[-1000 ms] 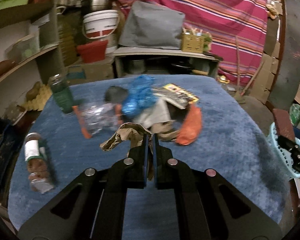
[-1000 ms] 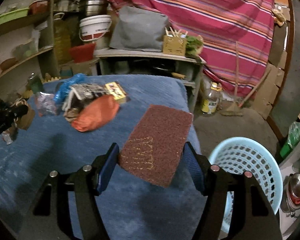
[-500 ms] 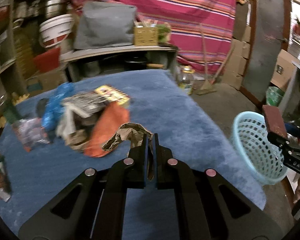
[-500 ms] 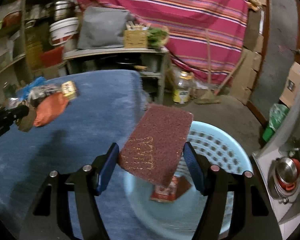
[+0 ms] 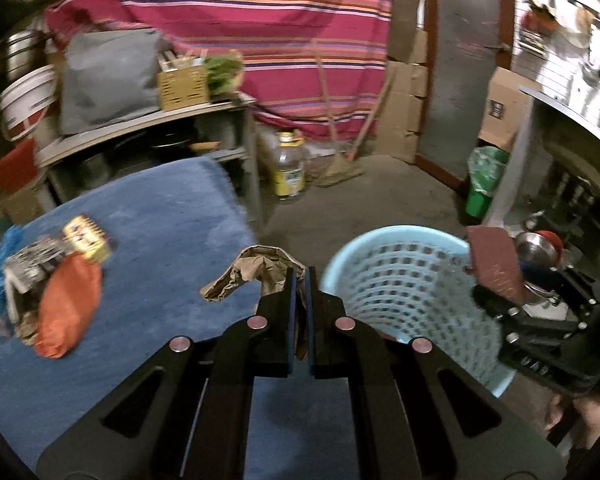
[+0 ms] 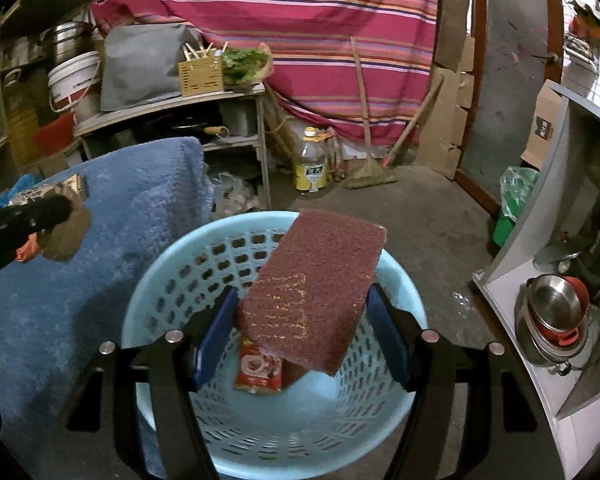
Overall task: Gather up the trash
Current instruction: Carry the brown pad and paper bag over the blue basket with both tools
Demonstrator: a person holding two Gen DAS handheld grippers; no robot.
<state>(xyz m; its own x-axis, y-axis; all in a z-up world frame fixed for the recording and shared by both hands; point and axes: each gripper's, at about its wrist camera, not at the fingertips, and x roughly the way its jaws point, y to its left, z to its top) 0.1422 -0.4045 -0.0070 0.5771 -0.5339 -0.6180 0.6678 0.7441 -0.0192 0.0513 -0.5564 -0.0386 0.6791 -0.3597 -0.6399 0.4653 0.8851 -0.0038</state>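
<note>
The right gripper (image 6: pixel 300 344) is clamping the scouring pad (image 6: pixel 312 292) over the basket (image 6: pixel 172 264), the left gripper (image 5: pixel 299 280) pinching crumpled paper (image 5: pixel 256 274) (light stuff) at the table edge (image 5: pixel 180 216) — released early, it is risking falling outside.

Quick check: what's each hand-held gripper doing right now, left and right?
Left hand-held gripper: shut on the crumpled brown paper.
Right hand-held gripper: shut on the reddish scouring pad, above the blue basket.

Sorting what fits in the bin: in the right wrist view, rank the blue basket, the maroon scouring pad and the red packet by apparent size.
1. Blue basket
2. Maroon scouring pad, though it is held nearer the camera, so it looks enlarged
3. Red packet, partly hidden under the pad
</note>
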